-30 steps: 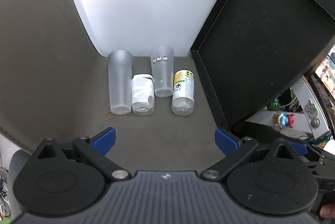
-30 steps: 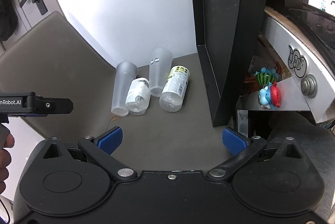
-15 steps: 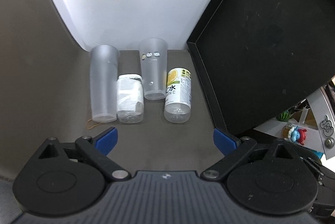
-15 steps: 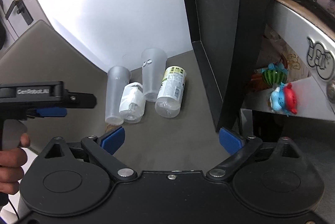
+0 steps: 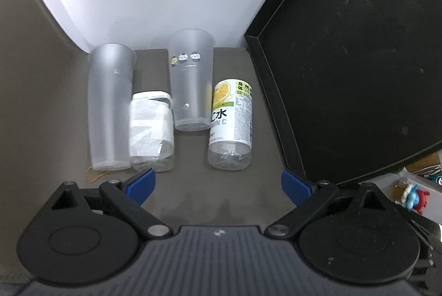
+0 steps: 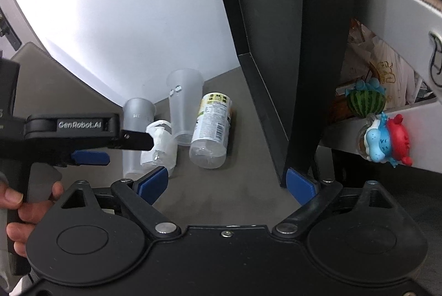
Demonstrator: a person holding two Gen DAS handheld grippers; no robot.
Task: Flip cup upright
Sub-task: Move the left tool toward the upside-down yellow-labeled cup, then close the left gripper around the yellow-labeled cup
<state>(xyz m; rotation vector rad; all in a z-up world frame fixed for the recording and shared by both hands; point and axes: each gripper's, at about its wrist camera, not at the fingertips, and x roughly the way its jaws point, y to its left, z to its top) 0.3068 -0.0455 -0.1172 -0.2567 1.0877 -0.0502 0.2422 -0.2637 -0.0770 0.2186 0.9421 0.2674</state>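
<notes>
Left wrist view: two frosted translucent plastic cups, a tall plain one (image 5: 110,108) and a shorter one with small stickers (image 5: 192,80), are seen lying among two clear plastic bottles on the grey-brown tabletop (image 5: 221,196), near the white wall. The left gripper (image 5: 218,182) and right gripper (image 6: 226,182) are both held with fingers spread wide and nothing between them, short of the row. A sideways mid-body grasp on one cup is judged best, squeezed lightly since thin walls would likely flex, with the neighbouring white-wrapped bottle (image 5: 152,130) left undisturbed.
</notes>
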